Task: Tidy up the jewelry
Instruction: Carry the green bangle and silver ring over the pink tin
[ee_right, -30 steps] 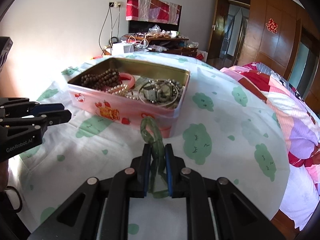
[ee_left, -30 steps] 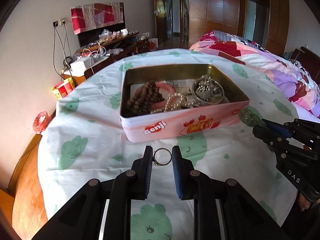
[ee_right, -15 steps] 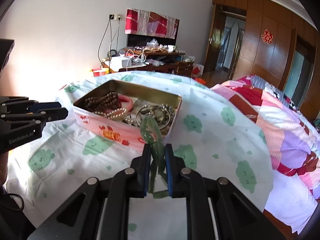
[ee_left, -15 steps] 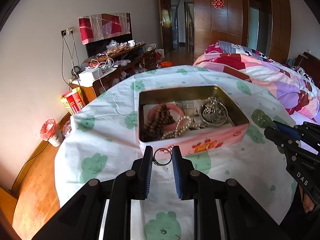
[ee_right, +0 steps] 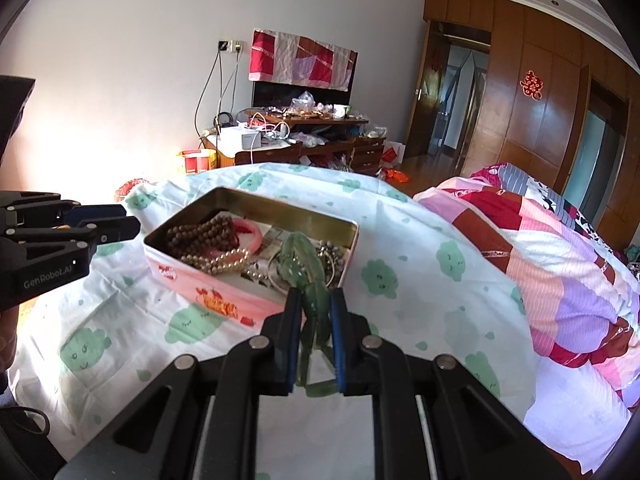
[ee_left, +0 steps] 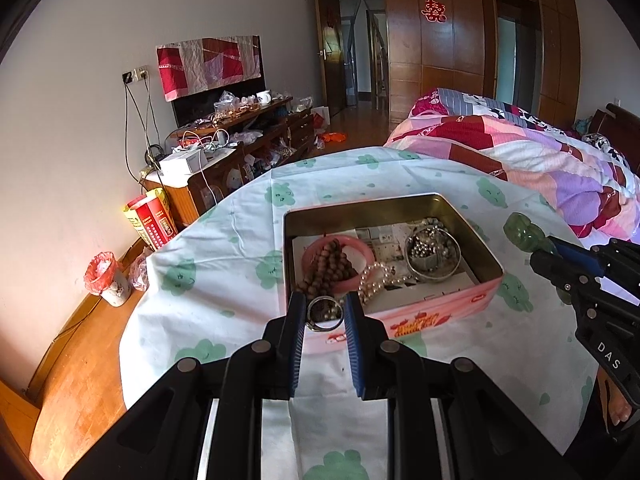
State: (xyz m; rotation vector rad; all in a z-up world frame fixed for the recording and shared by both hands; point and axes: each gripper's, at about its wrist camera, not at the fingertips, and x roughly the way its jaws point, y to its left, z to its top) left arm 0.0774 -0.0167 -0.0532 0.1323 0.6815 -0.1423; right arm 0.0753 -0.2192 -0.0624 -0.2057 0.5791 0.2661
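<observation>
A pink open tin [ee_left: 440, 310] [ee_right: 224, 288] stands on the table and holds brown wooden beads [ee_left: 328, 268], a pink bangle [ee_left: 360, 250], pearls [ee_left: 378, 280] and silver bracelets [ee_left: 432, 252]. My left gripper [ee_left: 325, 312] is shut on a silver ring [ee_left: 325, 314], held high above the tin's near left corner. My right gripper [ee_right: 315, 304] is shut on a green jade bracelet [ee_right: 306, 264], held above the tin's near right side. That bracelet also shows in the left wrist view [ee_left: 524, 234].
The table wears a white cloth with green clouds [ee_left: 224, 248]. A bed with a pink and red quilt [ee_left: 540, 160] lies to the right. A cluttered wooden cabinet [ee_left: 240, 148] stands against the far wall. A red-bagged bin [ee_left: 106, 280] sits on the wooden floor at left.
Both grippers have risen and moved towards the tin, each still holding its piece. The tin now appears lower and smaller in both views.
</observation>
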